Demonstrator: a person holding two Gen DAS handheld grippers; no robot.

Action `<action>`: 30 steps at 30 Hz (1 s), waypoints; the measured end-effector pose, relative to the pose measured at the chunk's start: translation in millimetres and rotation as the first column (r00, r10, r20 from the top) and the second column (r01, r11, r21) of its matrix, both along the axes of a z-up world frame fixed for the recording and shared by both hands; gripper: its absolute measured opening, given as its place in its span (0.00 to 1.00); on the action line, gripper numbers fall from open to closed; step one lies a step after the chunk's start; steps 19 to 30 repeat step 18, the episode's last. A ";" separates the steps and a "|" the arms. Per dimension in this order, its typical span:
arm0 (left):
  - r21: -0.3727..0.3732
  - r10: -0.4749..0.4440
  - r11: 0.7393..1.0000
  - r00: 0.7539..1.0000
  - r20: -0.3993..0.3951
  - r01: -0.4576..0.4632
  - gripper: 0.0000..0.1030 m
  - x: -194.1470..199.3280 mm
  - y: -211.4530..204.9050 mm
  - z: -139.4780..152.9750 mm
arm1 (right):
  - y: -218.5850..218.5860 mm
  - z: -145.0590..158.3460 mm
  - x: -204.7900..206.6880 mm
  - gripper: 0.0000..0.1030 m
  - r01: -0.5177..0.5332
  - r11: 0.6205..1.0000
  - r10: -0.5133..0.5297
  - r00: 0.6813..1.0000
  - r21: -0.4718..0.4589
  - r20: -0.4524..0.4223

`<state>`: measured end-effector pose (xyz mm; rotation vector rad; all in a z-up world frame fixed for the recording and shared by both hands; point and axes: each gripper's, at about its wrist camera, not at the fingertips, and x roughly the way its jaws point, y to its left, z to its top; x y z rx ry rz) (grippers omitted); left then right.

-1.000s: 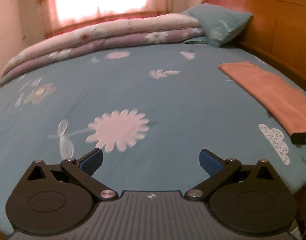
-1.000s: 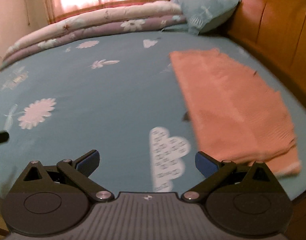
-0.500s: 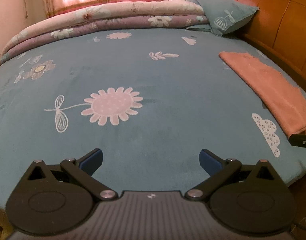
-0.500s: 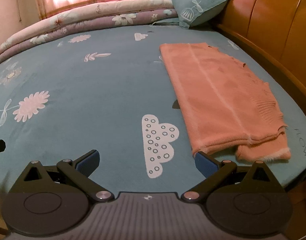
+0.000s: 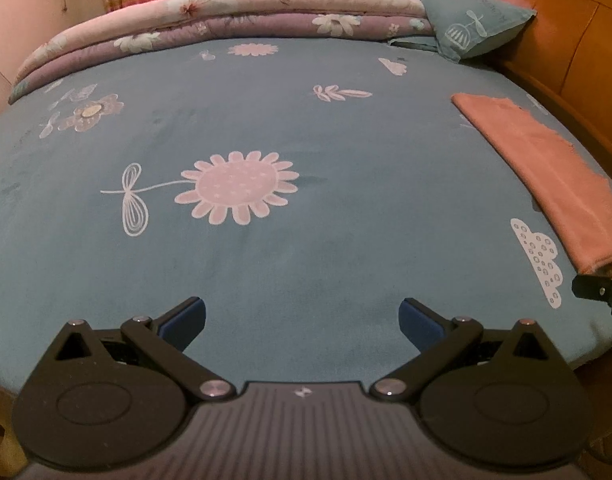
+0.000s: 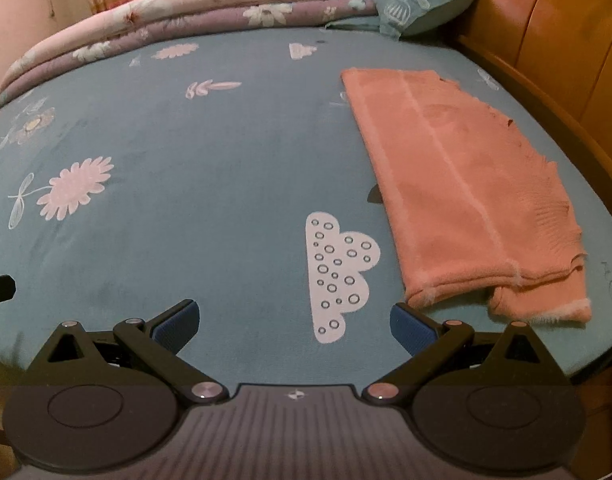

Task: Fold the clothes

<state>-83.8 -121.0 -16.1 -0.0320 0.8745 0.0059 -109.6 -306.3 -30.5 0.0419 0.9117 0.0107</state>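
A pink garment (image 6: pixel 458 184) lies folded in a long strip on the blue bedsheet (image 6: pixel 210 184), along the bed's right side; a lower layer sticks out at its near end. It also shows in the left wrist view (image 5: pixel 546 168) at the far right. My right gripper (image 6: pixel 294 326) is open and empty near the bed's front edge, its right finger just short of the garment's near left corner. My left gripper (image 5: pixel 302 320) is open and empty over bare sheet, well left of the garment.
A folded floral quilt (image 5: pixel 226 16) lies across the far side. A blue pillow (image 5: pixel 470 24) leans against the wooden headboard (image 6: pixel 554 32) on the right. The sheet has flower (image 5: pixel 238 188) and cloud (image 6: pixel 338 272) prints.
Both grippers have drawn back toward the bed's front edge and the views have steadied. The garment lies still. Both stay open.
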 end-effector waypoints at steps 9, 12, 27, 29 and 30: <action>-0.030 -0.016 0.999 0.999 -0.029 0.015 0.99 1.5 -2.8 -6.1 | -10.3 7.0 -5.7 1.00 0.046 0.999 -0.045 0.999 -0.011 0.003; -0.036 -0.013 0.999 0.999 -0.035 0.012 0.99 1.9 -3.1 -8.5 | -9.9 5.8 -4.9 1.00 0.040 0.999 -0.040 0.999 -0.012 -0.001; -0.028 -0.009 1.000 1.000 -0.022 0.009 0.99 0.4 -4.8 -8.3 | -9.7 6.2 -1.9 1.00 0.036 0.999 -0.036 0.999 -0.010 -0.001; -0.028 -0.009 1.000 1.000 -0.022 0.009 0.99 0.4 -4.8 -8.3 | -9.7 6.2 -1.9 1.00 0.036 0.999 -0.036 0.999 -0.010 -0.001; -0.028 -0.009 1.000 1.000 -0.022 0.009 0.99 0.4 -4.8 -8.3 | -9.7 6.2 -1.9 1.00 0.036 0.999 -0.036 0.999 -0.010 -0.001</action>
